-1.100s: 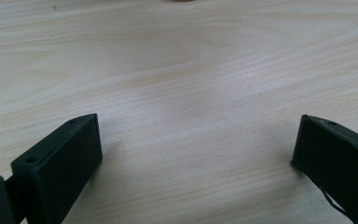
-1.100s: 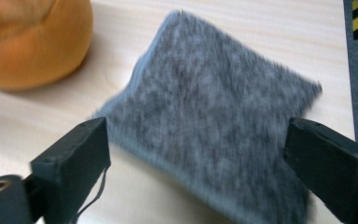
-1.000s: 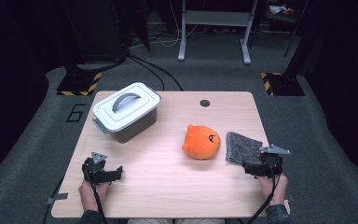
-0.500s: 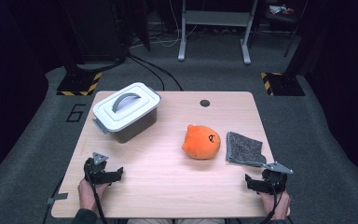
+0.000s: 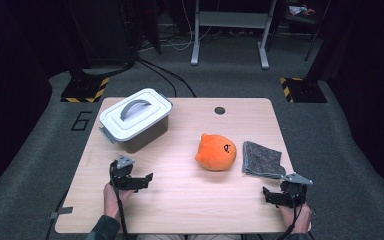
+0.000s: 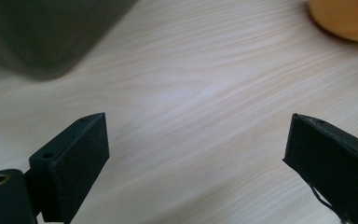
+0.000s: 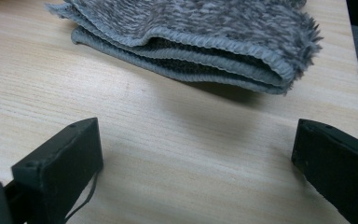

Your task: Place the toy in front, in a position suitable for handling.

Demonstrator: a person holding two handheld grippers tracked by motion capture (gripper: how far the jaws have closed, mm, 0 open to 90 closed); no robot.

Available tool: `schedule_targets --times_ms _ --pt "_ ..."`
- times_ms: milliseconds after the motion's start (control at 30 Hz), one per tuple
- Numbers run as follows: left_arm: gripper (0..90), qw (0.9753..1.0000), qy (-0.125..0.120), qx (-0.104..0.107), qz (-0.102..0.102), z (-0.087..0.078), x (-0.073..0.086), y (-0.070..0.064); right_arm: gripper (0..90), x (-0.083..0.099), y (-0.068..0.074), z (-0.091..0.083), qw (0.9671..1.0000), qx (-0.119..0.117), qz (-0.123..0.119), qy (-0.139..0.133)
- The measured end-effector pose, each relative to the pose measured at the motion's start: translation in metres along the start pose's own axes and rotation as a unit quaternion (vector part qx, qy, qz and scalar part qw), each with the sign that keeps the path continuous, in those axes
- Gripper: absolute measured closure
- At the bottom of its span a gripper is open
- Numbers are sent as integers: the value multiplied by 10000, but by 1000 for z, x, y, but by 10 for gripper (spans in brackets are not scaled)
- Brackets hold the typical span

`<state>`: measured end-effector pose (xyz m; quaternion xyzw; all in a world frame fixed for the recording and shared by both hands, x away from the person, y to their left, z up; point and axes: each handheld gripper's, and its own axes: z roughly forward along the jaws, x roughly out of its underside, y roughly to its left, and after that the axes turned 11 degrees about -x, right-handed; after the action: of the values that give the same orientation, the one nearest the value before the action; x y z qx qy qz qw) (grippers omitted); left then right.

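— Where are the two grippers in the high view?

— Both sit low in the frame. The left gripper [image 5: 145, 179] is at the lower left, over bare wood of the table [image 5: 190, 200]. The right gripper [image 5: 269, 194] is at the lower right, near the table's front corner.

— And their jaws?

— Spread wide on both, with nothing between them. In the left gripper view the two black jaws stand at the bottom corners with only pale wood grain between. The right gripper view shows the same gap over wood.

— What lies nearest the right one?

— The folded grey cloth [image 7: 191, 32], across the top of the right gripper view (its layered edge faces the camera, fuzzy pile on top). It lies flat on the table, near the jaws but not touching them. In the high view the cloth [image 5: 263, 159] is right of centre, just above the right gripper.

— Anything else on the table?

— An orange plush toy [image 5: 216, 152] at the centre, just left of the cloth; its edge shows at the upper right of the left gripper view. A lidded white box [image 5: 136, 119] with a grey handle stands at the upper left of the tabletop, its lid on.
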<state>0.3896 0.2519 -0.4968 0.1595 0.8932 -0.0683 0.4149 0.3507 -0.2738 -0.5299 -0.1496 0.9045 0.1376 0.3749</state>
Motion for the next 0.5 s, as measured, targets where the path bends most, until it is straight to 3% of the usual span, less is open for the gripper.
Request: schedule_targets --times_ms 200,500 --pt "74 9994 -126 184 248 11 -23 -27 8 0 0 0 10000 -7 -4 0" --pt "107 9972 -160 511 520 27 -61 -52 18 0 -1 -1 10000 -30 -82 -6"
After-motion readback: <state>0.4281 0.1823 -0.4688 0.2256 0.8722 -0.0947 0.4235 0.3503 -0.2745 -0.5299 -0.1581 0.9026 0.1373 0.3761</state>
